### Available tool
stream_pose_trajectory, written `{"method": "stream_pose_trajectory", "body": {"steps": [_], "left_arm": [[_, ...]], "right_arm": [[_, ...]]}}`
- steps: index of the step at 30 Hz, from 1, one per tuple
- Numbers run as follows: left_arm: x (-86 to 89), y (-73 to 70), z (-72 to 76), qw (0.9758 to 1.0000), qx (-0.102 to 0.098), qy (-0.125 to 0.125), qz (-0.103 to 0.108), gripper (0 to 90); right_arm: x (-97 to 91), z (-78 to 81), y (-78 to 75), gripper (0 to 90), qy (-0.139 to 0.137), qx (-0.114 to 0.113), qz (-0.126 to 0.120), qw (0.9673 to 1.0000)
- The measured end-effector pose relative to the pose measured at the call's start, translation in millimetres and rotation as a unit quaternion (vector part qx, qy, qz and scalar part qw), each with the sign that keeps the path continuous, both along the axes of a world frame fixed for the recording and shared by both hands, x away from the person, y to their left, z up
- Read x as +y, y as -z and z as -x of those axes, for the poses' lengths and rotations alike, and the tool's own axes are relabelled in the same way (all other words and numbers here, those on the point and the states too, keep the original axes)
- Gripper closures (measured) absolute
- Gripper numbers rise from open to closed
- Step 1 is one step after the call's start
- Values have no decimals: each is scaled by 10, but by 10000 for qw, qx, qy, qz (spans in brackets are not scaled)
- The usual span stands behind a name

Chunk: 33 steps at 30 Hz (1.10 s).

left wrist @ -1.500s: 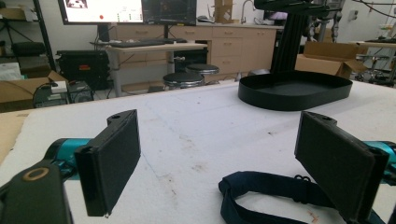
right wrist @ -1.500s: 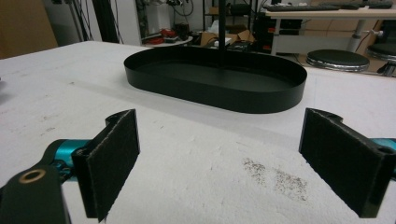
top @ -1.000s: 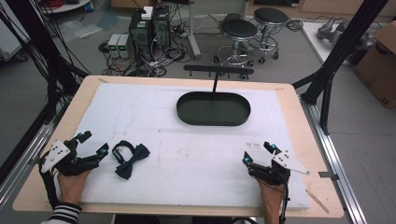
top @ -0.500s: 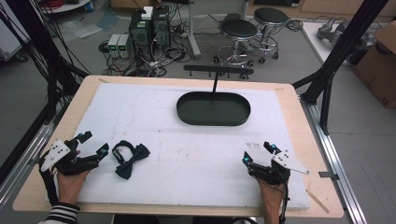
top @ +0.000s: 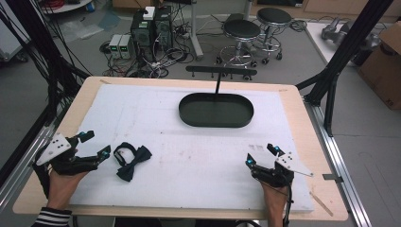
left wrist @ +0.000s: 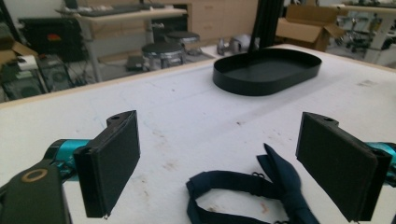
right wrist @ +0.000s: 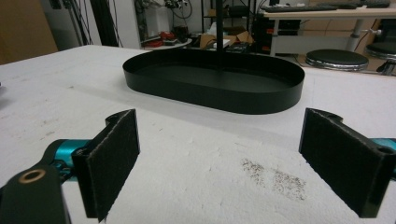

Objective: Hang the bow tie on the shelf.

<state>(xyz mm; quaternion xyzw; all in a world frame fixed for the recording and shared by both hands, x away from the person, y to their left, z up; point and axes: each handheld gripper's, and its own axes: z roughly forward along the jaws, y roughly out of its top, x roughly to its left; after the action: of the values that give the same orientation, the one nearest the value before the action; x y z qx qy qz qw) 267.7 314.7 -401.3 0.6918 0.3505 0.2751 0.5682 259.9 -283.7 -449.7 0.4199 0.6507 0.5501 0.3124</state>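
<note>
navy bow tie (left wrist: 261, 191) lies on the bench (top: 189, 142), well short of the black tray (top: 216, 110). left gripper (top: 94, 146) spread just beside it; right gripper (top: 261, 156) spread, idle. best pinch the tie's knot squarely.

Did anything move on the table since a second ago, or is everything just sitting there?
Nothing visibly changed. The left gripper rests open beside the bow tie, the right gripper rests open at the other side, and the black tray sits in the same spot near the far edge. Nothing was picked up or let go.
</note>
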Motion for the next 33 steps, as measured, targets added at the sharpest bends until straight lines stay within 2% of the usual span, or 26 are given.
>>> {"method": "stream_pose_trajectory", "body": {"steps": [1, 7, 10, 13, 14, 15, 19, 21, 22, 26, 27, 28, 30, 33], "left_arm": [[0, 0, 0, 10000, 0, 0, 0, 142], [-100, -180, 21, 9990, 401, 143, -119, 144], [-149, -255, 21, 9979, 568, 185, -246, 145], [-219, -306, 15, 9953, 800, 235, -493, 145], [-287, -315, 10, 9931, 927, 265, -660, 145], [-287, -315, 10, 9931, 927, 265, -660, 145], [-396, -305, -2, 9908, 971, 389, -859, 145], [-461, -292, -16, 9889, 1030, 424, -985, 145], [-461, -292, -16, 9889, 1030, 424, -985, 145], [-558, -262, -34, 9838, 1186, 399, -1282, 147], [-595, -246, -55, 9801, 1309, 275, -1470, 152], [-606, -242, -61, 9783, 1356, 259, -1543, 167], [-614, -238, -67, 9774, 1371, 284, -1581, 188], [-638, -236, -83, 9737, 1484, 492, -1659, 192]], "right_arm": [[0, 0, 0, 113, 0, 0, -1, 10000], [-5, -1, 1, 113, 2, -20, 2, 10000], [-9, -2, 1, 113, -1, -14, -10, 10000], [-7, -2, 2, 113, 5, -13, -28, 10000], [-9, -2, 1, 113, -1, -5, -28, 10000], [-8, -1, 1, 113, 3, -6, -35, 10000], [-9, -1, 1, 113, 0, -10, -43, 10000], [-11, 0, 2, 113, -4, -6, -45, 10000], [-13, -1, 1, 113, -7, -12, -43, 10000], [-14, 1, 1, 113, -6, -1, -61, 10000], [-14, 2, 2, 113, -5, -1, -62, 10000], [-15, 2, 2, 113, -7, -2, -65, 10000], [-17, -1, 3, 113, -7, -9, -69, 10000], [-20, -3, 2, 113, -1, -18, -76, 10000]]}}
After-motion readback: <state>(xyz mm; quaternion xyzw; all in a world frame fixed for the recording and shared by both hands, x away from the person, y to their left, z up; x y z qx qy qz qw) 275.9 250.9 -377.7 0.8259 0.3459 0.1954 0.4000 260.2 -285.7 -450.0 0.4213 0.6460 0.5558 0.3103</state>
